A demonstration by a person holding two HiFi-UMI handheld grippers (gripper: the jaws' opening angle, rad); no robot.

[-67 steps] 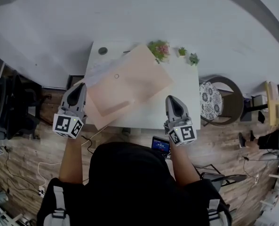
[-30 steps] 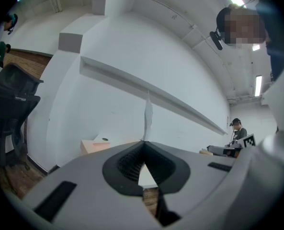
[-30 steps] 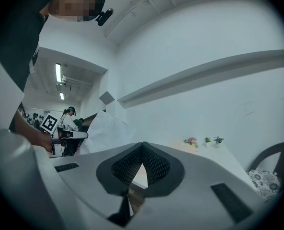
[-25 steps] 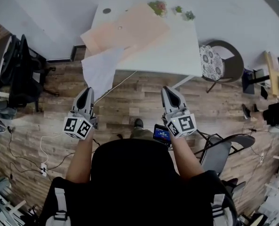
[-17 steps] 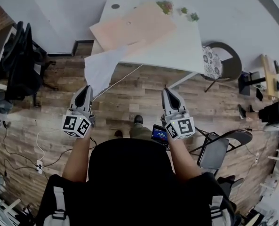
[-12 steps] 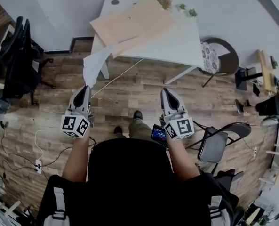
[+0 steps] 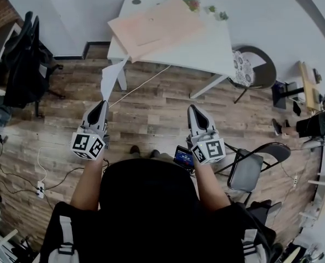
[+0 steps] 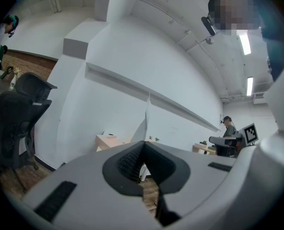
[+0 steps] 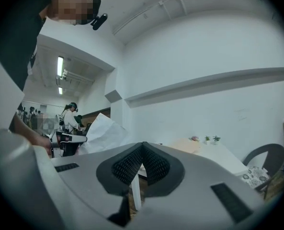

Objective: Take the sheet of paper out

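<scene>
A white sheet of paper (image 7: 109, 76) stands up from the tips of my left gripper (image 7: 100, 103), which is shut on its lower edge. The sheet hangs over the wooden floor, apart from the white table (image 7: 209, 51). In the left gripper view the paper (image 8: 146, 116) rises edge-on from the closed jaws (image 8: 142, 143). A pink folder (image 7: 154, 27) lies on the table. My right gripper (image 7: 194, 109) is shut with nothing in it, held level over the floor. From the right gripper view (image 9: 142, 144) the sheet (image 9: 103, 132) shows at the left.
A black office chair (image 7: 22, 64) stands at the left. A round patterned chair (image 7: 243, 67) is by the table's right side, and a folding chair (image 7: 254, 167) is near my right. Small plants (image 7: 206, 8) sit at the table's far edge. Cables (image 7: 47, 171) run on the floor.
I have backed away from the table. The sheet came out from the pink folder, left the table's edge and now hangs free in my left gripper, turned nearly edge-on.
</scene>
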